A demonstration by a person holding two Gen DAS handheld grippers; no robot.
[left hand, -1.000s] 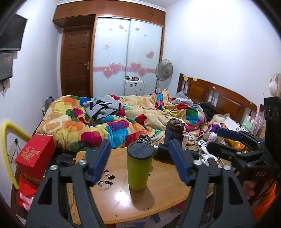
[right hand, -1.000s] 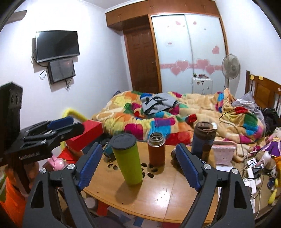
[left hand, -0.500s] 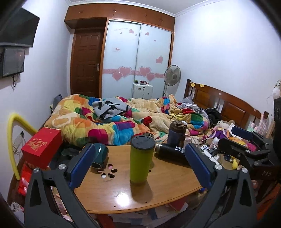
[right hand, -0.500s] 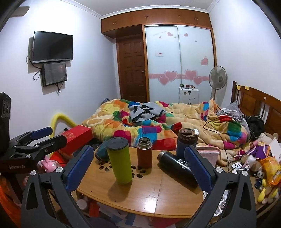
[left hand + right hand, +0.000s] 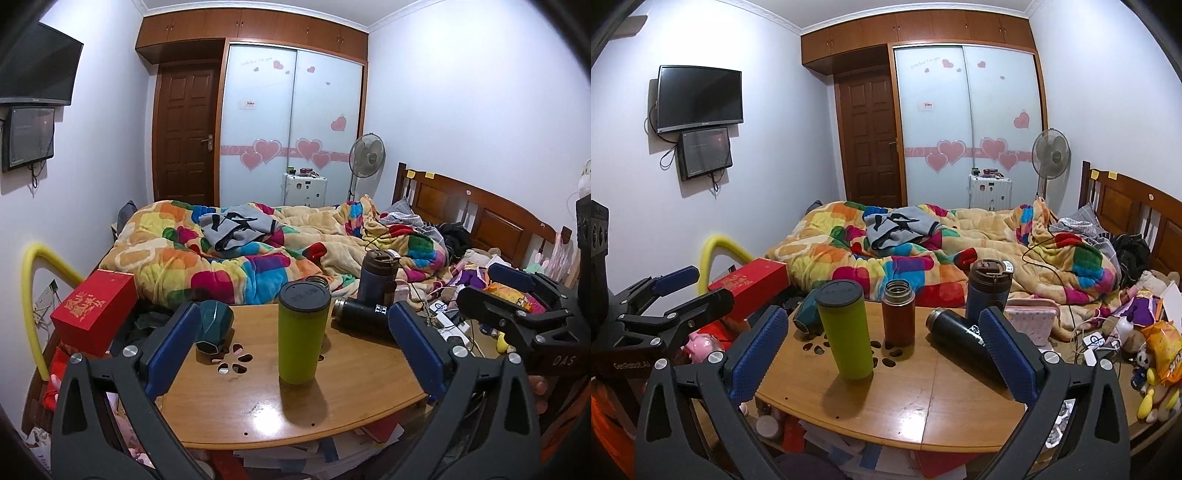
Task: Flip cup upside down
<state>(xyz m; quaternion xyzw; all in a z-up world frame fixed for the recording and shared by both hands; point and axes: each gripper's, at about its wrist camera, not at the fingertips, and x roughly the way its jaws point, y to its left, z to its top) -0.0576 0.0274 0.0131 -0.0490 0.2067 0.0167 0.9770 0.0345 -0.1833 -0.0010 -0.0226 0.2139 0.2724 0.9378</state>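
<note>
A lime-green cup [image 5: 301, 332] with a dark end on top stands on the round wooden table [image 5: 288, 410]; it also shows in the right wrist view [image 5: 847, 329]. My left gripper [image 5: 295, 343] is open and empty, held back from the cup near the table's front edge. My right gripper [image 5: 882, 350] is open and empty, also back from the cup. Each gripper appears in the other's view: the right one [image 5: 517, 299] and the left one [image 5: 676, 291].
On the table are a brown flask [image 5: 898, 312], a black bottle lying down [image 5: 964, 339], a dark blue tumbler [image 5: 988, 291] and a tipped teal mug [image 5: 214, 325]. A red box [image 5: 94, 310] sits left. A bed with a colourful quilt [image 5: 258, 254] lies behind.
Both grippers have pulled back and up from the table, so the cup and the other bottles look smaller and farther. The cup has stayed standing in place.
</note>
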